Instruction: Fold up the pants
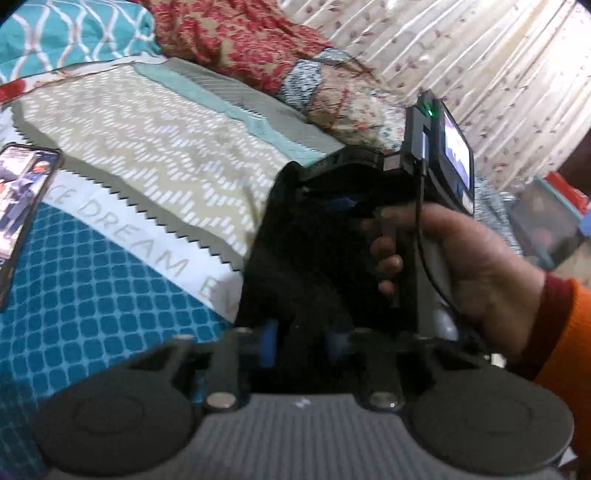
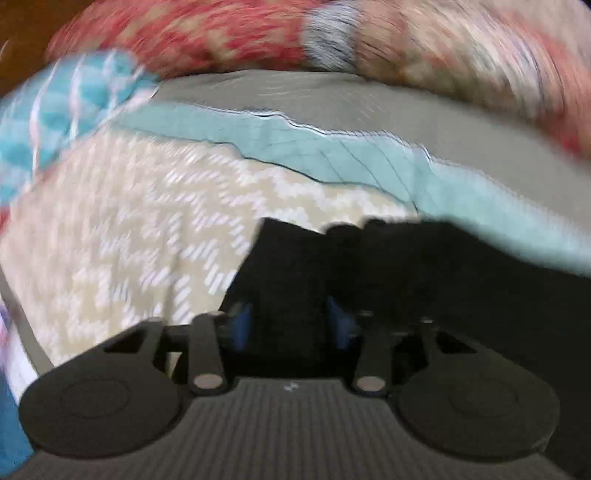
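Observation:
The black pants hang bunched in the middle of the left wrist view, over a bed. My left gripper is shut on a fold of them, with black cloth filling the gap between its blue pads. Just beyond, a hand in an orange sleeve holds the right gripper's handle, and that gripper's tips are buried in the same cloth. The right wrist view is blurred. In it my right gripper has the pants between its blue pads and looks shut on them.
The bed carries a beige zigzag spread with a teal patterned part nearer. A phone lies at the left edge. A red floral blanket and a teal pillow lie at the back. A curtain hangs at the right.

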`<action>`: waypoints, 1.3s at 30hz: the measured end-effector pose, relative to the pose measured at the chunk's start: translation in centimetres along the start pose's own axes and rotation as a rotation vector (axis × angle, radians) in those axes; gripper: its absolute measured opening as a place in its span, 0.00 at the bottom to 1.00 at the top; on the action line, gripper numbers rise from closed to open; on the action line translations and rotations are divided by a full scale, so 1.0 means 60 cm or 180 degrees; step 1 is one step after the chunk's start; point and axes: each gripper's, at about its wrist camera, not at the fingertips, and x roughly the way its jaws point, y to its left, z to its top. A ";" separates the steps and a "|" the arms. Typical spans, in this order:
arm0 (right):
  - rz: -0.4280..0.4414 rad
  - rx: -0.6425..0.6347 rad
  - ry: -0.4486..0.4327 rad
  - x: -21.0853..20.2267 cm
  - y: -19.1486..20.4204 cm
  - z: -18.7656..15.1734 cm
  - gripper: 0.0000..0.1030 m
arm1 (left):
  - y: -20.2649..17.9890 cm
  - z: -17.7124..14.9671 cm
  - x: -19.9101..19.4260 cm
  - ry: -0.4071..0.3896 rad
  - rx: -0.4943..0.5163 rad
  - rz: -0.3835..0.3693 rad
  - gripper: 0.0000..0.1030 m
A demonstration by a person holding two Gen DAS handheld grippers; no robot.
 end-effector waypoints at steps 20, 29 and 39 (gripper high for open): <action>0.0848 0.0087 -0.0574 -0.148 -0.010 0.022 0.59 | 0.024 -0.027 -0.159 -0.0430 -0.0057 0.0301 0.47; 0.1051 0.0514 -0.0329 -0.289 -0.122 -0.164 0.66 | 0.023 -0.060 -0.176 -0.0298 -0.0353 0.0361 0.56; 0.1073 0.0875 0.0007 -0.343 -0.158 -0.293 0.66 | -0.069 -0.082 -0.188 -0.0266 -0.0119 0.0323 0.66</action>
